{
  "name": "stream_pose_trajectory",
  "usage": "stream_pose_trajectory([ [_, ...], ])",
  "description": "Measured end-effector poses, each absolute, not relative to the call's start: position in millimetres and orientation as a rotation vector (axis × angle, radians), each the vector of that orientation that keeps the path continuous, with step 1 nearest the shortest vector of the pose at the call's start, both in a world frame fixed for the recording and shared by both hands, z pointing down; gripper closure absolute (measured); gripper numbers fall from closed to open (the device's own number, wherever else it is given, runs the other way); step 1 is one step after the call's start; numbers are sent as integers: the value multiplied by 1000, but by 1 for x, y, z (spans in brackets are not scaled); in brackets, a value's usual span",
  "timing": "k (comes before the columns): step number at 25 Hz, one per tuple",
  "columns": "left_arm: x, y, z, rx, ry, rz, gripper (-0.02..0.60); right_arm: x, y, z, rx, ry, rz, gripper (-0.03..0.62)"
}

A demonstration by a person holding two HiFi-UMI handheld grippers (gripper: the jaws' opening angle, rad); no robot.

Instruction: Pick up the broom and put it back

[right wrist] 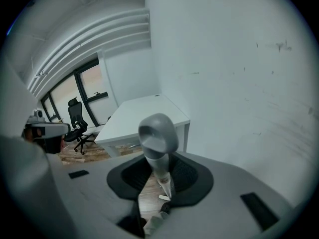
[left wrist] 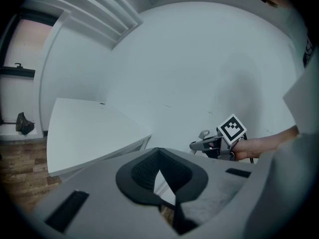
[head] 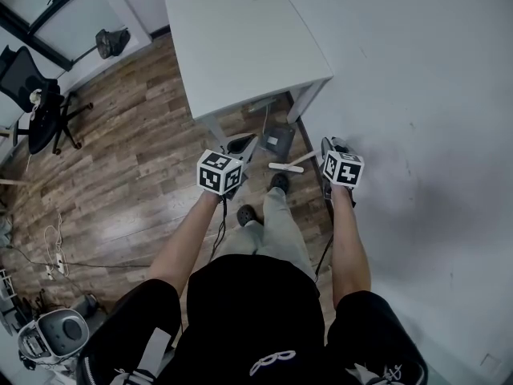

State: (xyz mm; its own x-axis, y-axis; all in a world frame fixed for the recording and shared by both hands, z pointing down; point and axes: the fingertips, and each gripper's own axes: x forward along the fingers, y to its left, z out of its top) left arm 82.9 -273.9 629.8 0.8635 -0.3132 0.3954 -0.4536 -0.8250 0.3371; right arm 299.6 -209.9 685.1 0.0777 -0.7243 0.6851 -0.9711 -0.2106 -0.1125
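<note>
Right gripper point(right wrist: 160, 176): ribbed black pads clamped on the broom point(right wrist: 158, 131), a smooth grey cylindrical handle with a rounded cap. Its lower end is cut off from view. Left gripper point(left wrist: 158, 158): jaw tips together, empty. Far: matte white rectangular table point(head: 240, 38).

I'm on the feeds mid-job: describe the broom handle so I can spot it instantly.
Find the white rectangular table against the white wall; the right gripper is held out just short of it. Clamped between its black pads is the pale broom handle, a slim stick topped by a rounded grey plastic knob with a hollow face, unlike anything else nearby.
</note>
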Motion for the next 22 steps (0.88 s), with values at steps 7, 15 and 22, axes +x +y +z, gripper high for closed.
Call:
stream_pose_trajectory([
  [7,93,-283,632,2599,-577,452,571,309,-221,694,1968,-1679,917,477],
  [15,110,-307,630,2582,-611,446,571,332,-255,682,1960,-1703,902,477],
  [22,129,-334,619,2580,-642,425,571,347,-291,667,1934,-1740,878,477],
])
